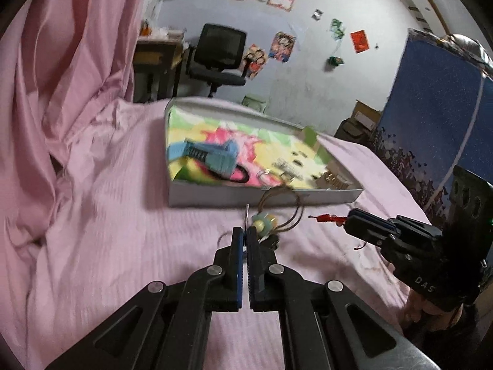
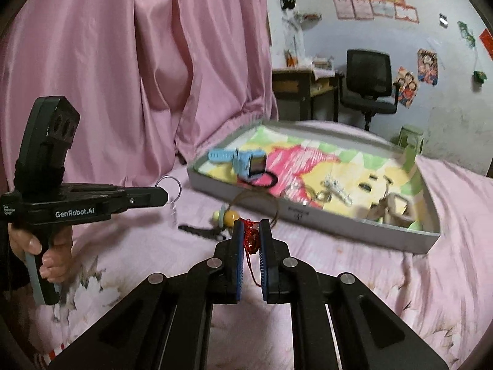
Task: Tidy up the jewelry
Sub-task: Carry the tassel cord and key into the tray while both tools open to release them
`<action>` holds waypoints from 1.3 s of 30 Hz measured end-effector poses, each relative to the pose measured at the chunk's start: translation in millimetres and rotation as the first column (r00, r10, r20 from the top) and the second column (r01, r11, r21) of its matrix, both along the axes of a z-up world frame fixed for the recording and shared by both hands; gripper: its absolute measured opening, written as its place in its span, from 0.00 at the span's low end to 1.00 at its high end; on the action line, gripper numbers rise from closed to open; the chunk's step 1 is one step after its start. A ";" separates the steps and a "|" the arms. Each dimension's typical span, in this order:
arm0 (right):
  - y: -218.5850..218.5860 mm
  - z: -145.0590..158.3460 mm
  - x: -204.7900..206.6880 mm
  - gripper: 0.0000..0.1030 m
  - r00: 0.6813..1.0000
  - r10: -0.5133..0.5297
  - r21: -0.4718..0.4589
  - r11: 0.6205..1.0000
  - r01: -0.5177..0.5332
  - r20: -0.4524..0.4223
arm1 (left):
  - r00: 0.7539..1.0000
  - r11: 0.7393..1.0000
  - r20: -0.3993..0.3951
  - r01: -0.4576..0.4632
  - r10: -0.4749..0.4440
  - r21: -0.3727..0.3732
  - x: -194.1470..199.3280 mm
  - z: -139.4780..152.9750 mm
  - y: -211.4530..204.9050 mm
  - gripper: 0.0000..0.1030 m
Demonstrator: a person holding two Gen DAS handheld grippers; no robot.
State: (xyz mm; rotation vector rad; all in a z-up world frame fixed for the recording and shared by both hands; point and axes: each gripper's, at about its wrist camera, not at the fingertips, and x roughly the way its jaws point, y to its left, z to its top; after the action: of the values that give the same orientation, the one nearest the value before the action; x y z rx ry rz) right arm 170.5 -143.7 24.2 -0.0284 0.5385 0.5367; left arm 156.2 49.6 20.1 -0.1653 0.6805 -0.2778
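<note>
Left wrist view: left tongs (image 1: 245, 236) nearly closed, pinching a thin metal key ring (image 1: 246, 215) edge-on between the pads; ring pokes up past the tips. Just beyond them on the pink bedsheet (image 1: 123, 215): a beaded cord bracelet (image 1: 279, 212) with pale green/yellow beads, lying near the front wall of the shallow box tray (image 1: 265, 195). Tray sits on the bed, colourful liner inside, already holding a blue watch (image 1: 209, 154) and small metal pieces, blurred. Right tongs (image 1: 349, 220) come in from the right, a red knotted cord charm (image 1: 326, 217) sticking out of the tips. Right wrist view: right tongs (image 2: 251, 236) narrowly open, clamped on the red charm, cord tail hanging down between the pads. Left tongs (image 2: 166, 195) at left, held by a hand (image 2: 40, 243), key ring (image 2: 168, 187) at the tip with a small clear pendant dangling under it. Bracelet and a black hair clip (image 2: 200, 232) lie loose on the bed just short of the tray. Step, as I read it: both pieces lifted, transfer to tray pending. Next move likely needs both carried over the front wall and released on bare liner clear of the watch; the dangling bits could snag the rim. Then bracelet and clip remain.
</note>
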 end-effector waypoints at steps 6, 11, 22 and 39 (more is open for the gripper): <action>-4.7 14.7 -9.9 0.08 0.990 -0.063 0.059 0.997 0.056 0.125 | 0.992 0.999 0.129 -0.007 0.002 0.035 -8.0 23.6 -14.2 0.03; -11.4 22.5 -9.9 0.08 0.967 -0.149 0.124 0.984 0.125 0.206 | 0.964 0.995 0.264 -0.062 0.041 0.073 -6.3 39.8 -32.7 0.03; -9.7 39.0 32.7 0.08 0.909 -0.273 0.201 0.955 0.217 0.314 | 0.882 0.977 0.446 -0.204 0.152 0.070 32.5 52.2 -51.2 0.03; -9.2 8.7 105.5 0.08 0.915 -0.327 0.197 0.938 0.284 0.238 | 0.922 0.970 0.328 -0.238 0.206 0.058 117.1 23.3 -55.4 0.03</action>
State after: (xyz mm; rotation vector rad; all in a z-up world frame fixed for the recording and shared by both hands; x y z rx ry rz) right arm 276.1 -152.9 32.9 0.1326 0.2267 0.2597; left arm 273.3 -5.7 43.4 -0.0997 0.3462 -0.0488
